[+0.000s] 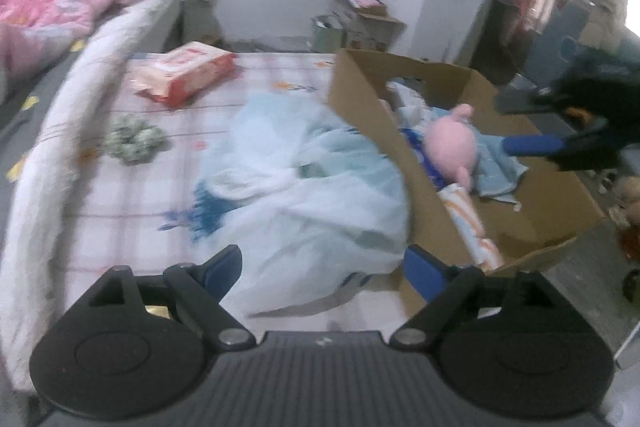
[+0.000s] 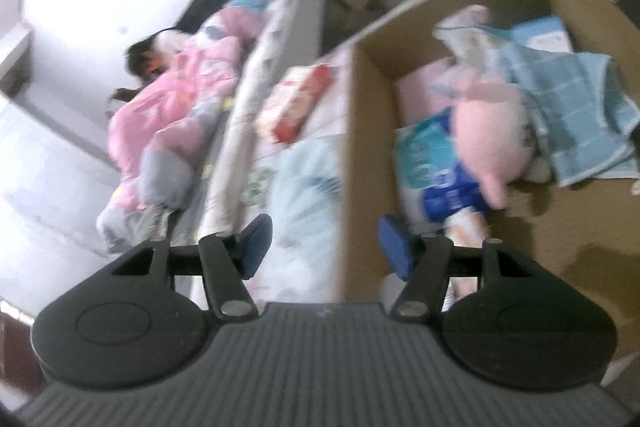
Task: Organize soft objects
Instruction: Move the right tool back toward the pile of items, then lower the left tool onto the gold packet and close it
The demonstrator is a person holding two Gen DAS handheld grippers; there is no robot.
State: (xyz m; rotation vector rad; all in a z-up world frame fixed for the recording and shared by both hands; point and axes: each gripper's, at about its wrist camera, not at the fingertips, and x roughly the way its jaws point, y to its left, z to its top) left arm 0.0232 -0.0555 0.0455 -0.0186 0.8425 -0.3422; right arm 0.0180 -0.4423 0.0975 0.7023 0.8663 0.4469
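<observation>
The left gripper (image 1: 322, 269) is hanging low over the checked bed sheet (image 1: 132, 195), jaws spread wide and holding nothing, and it is lining up right in front of the pale blue gauzy bundle (image 1: 304, 183). That bundle is slumping against the outer wall of the cardboard box (image 1: 362, 115), so I reckon it is the next soft thing going in, being the biggest piece not yet boxed.

Over in the box, a pink plush toy (image 1: 454, 143) is lying on a light blue towel (image 1: 494, 167), with a blue-printed packet (image 2: 440, 179) wedged beside it against the near wall. Looks like the box is serving as the collecting bin, parked on the bed edge so both hands are reaching it easily.

The right gripper (image 2: 326, 245) is hovering above the box's rim, its jaws also apart and empty, straddling the cardboard wall in its own view.

Waiting out on the sheet: a green scrunchie-like ruffle (image 1: 134, 141) and a red and white soft pack (image 1: 186, 73), well apart from the box. Everything is blurring, so finer detail is escaping me.
</observation>
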